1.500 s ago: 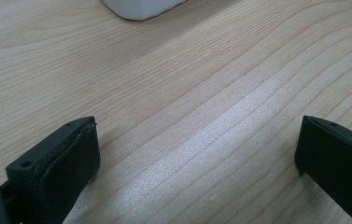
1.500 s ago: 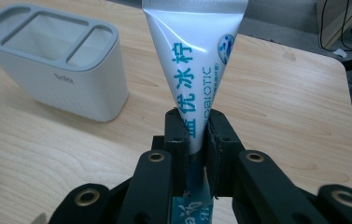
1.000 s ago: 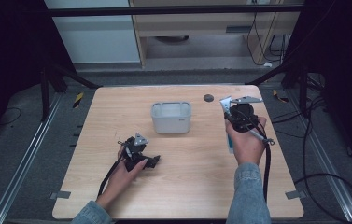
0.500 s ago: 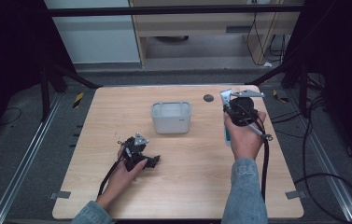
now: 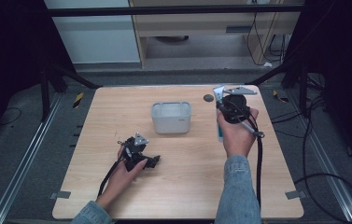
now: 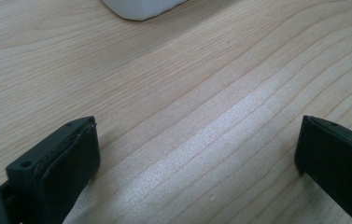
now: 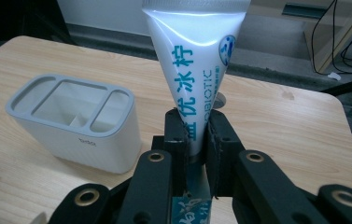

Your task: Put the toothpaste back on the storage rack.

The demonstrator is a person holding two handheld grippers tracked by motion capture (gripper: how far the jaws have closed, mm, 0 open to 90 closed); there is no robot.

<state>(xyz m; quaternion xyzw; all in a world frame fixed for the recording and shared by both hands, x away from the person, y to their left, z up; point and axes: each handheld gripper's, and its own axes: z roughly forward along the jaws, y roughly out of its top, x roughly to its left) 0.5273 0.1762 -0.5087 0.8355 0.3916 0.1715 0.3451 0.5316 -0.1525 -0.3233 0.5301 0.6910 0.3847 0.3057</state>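
The left claw rests low on the table, its matte black jaws wide apart over bare, pale wood grain with a soft sheen. Ahead of it and to its right stands the holder, a rounded white plastic box with a grey rim, split into three openings, small grey lettering on its side too fine to read. Right of the holder, the right claw is clamped on the tube, a glossy white, flat-crimped taper rising upright between its pads, printed with blue Chinese characters and "OBIOTIC". Beyond the table lie grey floor, cables and cabinets.
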